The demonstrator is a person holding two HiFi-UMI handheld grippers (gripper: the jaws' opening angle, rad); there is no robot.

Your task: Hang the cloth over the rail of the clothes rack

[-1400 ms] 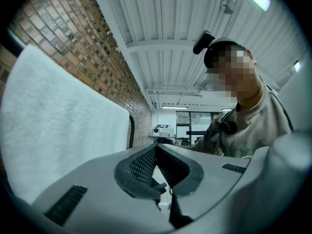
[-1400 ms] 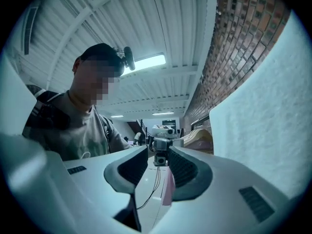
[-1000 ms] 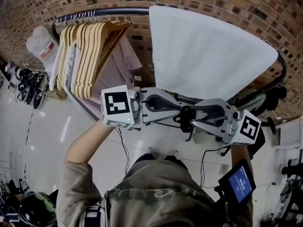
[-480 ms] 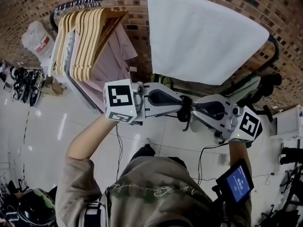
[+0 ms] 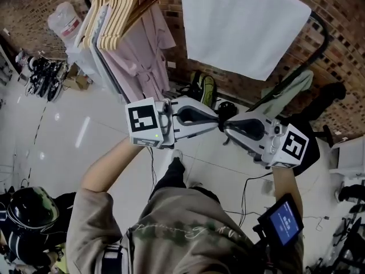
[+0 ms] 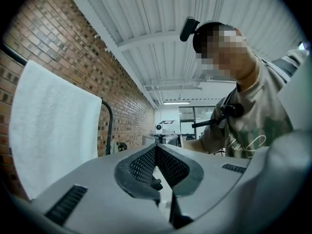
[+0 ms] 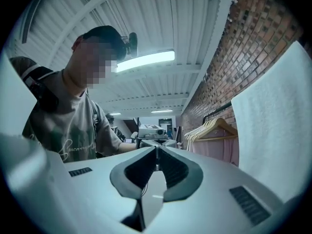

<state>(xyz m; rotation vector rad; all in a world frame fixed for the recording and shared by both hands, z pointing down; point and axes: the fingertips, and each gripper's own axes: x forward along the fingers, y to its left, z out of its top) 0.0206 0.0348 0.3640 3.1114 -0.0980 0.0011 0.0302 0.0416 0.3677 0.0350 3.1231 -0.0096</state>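
The white cloth [image 5: 239,27] hangs draped over the black rail [image 5: 320,36] of the clothes rack, in front of the brick wall. Both grippers are held level, below and apart from it, tips pointing at each other and nearly meeting. My left gripper [image 5: 219,120] is shut with nothing in it. My right gripper [image 5: 227,128] has just been closing; its jaws meet with nothing between them. In the left gripper view the cloth [image 6: 48,130] hangs at the left, past the shut gripper [image 6: 156,148]. In the right gripper view the cloth [image 7: 278,130] is at the right of the gripper [image 7: 157,149].
Wooden hangers [image 5: 122,7] and pink robes [image 5: 145,56] fill the rack's left end. A plastic bag [image 5: 64,21] and shoes [image 5: 43,73] lie at the far left. A green-black bag [image 5: 204,89] sits under the cloth. A helmet [image 5: 31,207] is bottom left, and cables cross the tiled floor.
Both grippers have drawn back from the rack and sunk a little, still tip to tip. The cloth stays hung on the rail, now farther from them.
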